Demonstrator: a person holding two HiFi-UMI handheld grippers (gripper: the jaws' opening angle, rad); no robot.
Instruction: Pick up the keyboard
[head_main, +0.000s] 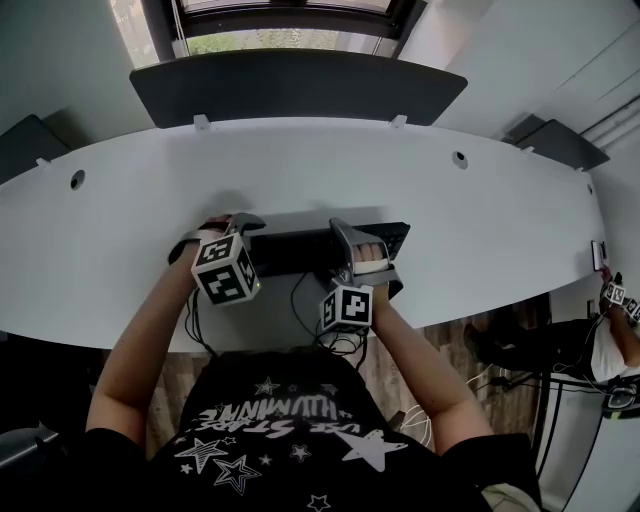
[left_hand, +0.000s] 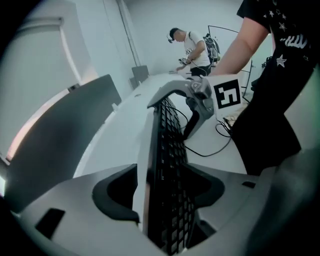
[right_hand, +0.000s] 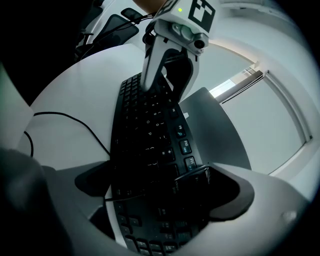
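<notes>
Left tongs (left_hand: 167, 194) gape wide around the left end of the keyboard (head_main: 296, 250) without pinching, right tongs (right_hand: 155, 185) look clamped across its right end, near edge of the desk (head_main: 330, 165), stiff lightish plastic, so I'd grip the frame edges at both ends.

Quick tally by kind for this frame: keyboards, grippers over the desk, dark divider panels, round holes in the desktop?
Black keyboard: 1
Grey handheld grippers, left gripper and right gripper: 2
Dark grey divider panels behind the white desk: 3
Round desktop holes: 2
Total: 8
</notes>
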